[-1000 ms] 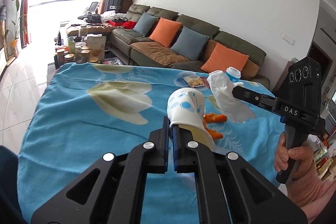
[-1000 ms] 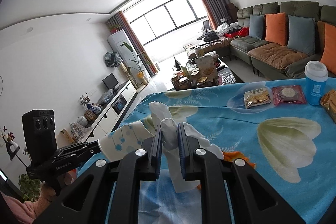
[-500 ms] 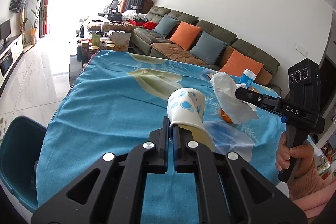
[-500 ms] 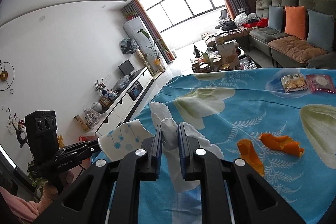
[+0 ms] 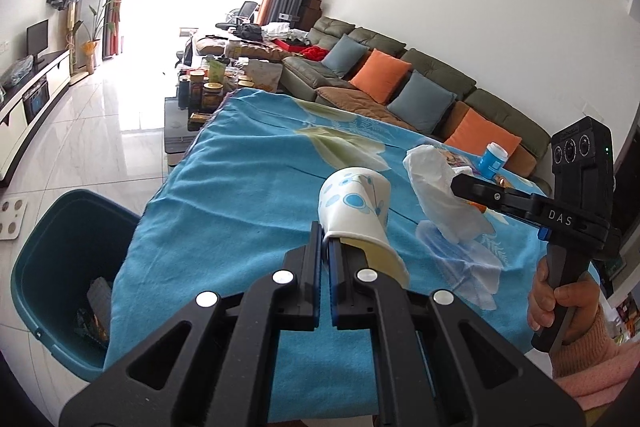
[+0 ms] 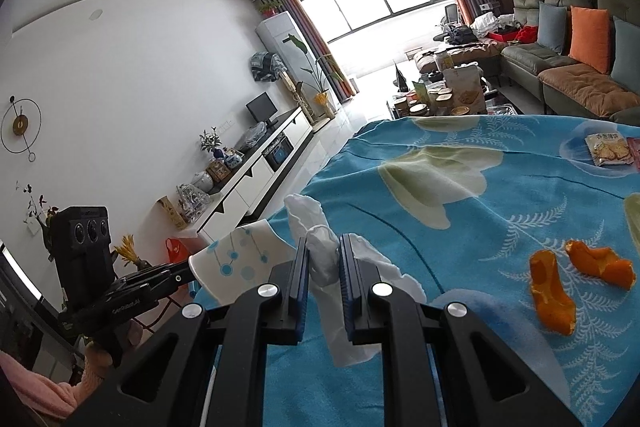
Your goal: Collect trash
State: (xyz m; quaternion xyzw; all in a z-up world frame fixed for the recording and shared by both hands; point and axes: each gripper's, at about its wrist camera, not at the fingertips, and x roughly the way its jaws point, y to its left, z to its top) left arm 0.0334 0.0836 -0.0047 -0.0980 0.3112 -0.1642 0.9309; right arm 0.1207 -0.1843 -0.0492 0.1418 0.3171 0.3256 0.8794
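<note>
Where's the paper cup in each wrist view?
Left wrist: paper cup at centre, rim pinched by the left gripper, above the blue tablecloth.
Right wrist: cup at lower left, on the end of the left gripper.
Shared landmark: the white tissue held in the right gripper.

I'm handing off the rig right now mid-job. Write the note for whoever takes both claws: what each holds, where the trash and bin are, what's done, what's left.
Left claw: shut on the crushed paper cup, held above the table.
Right claw: shut on the crumpled white tissue, also in the air.
Teal bin: on the floor at the table's left end, some trash already inside.
Left to do: drop cup and tissue in the bin, then fetch the two orange peels lying on the blue tablecloth.
</note>
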